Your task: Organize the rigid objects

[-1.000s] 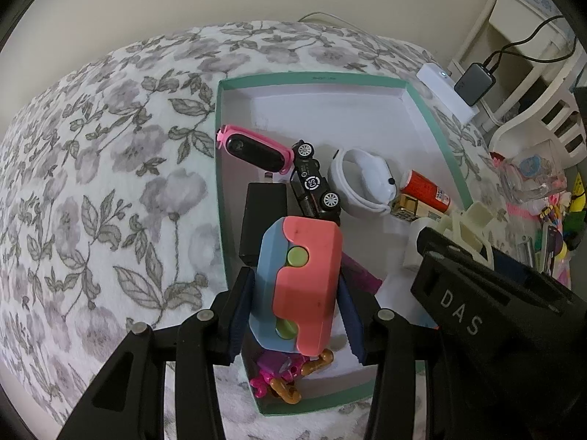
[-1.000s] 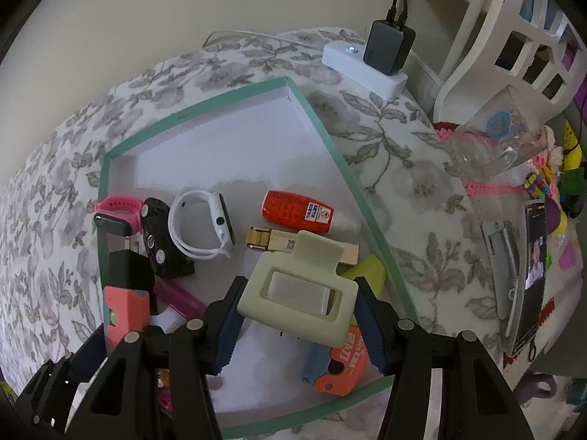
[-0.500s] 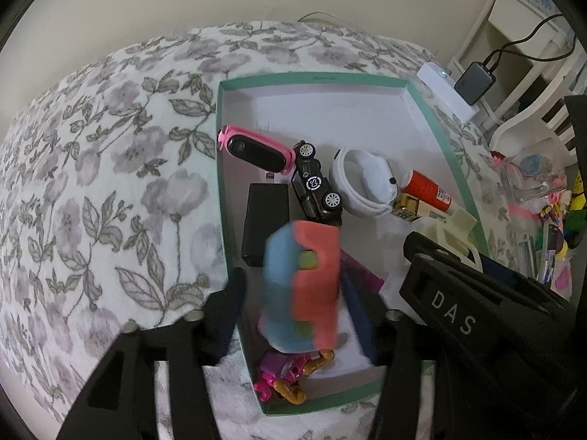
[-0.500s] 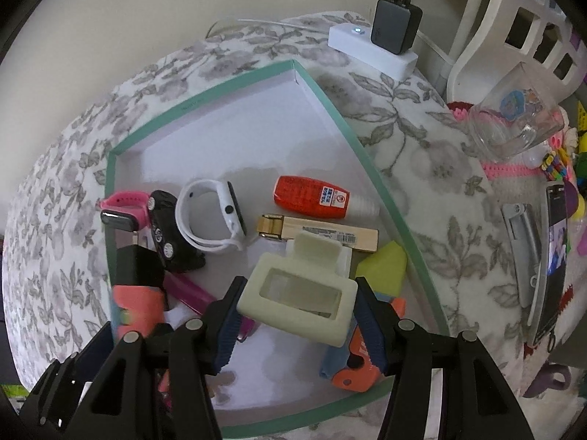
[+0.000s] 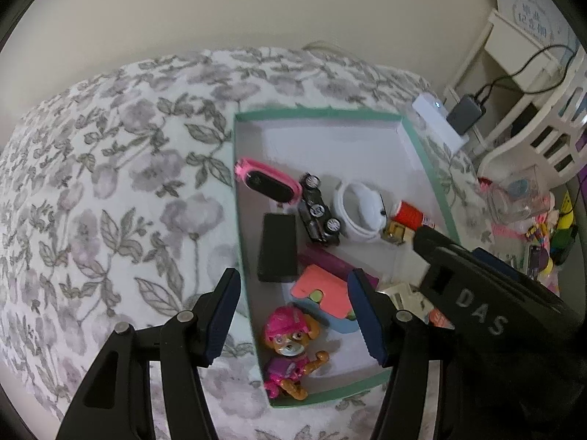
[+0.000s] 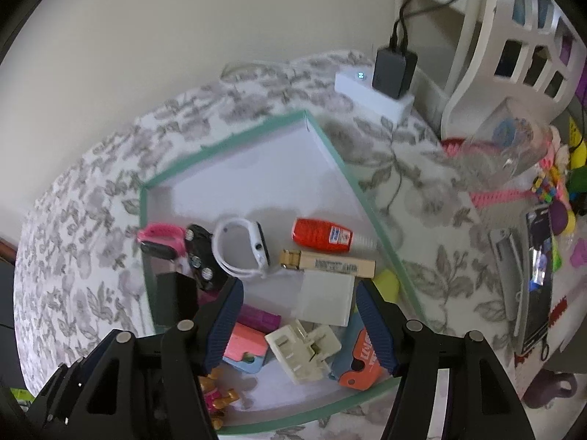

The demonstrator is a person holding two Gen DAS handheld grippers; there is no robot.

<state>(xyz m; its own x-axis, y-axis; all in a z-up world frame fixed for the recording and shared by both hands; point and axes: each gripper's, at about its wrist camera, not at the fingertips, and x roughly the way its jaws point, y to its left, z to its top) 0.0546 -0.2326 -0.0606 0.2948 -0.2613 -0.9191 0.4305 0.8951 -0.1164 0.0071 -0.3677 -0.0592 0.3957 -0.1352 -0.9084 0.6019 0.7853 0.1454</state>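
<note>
- Rigid objects now lie in the green-rimmed box (image 6: pixel 332 154) on the flowered bedspread (image 5: pixel 110 190): the pink-and-blue toy block (image 5: pixel 323 299) by the black slab (image 5: pixel 277 247), the cream hair claw (image 6: pixel 302 352) near the orange tape measure (image 6: pixel 359 365).
- Left gripper (image 5: pixel 293 315) and right gripper (image 6: pixel 299 324) both hang released, nothing between the pads.
- Lift straight clear so no fingertip snags the pup figure (image 5: pixel 290 352).
- A second ago each clamped its piece; the jaws have just been opening, and the claw, seemingly, tipped over.
</note>
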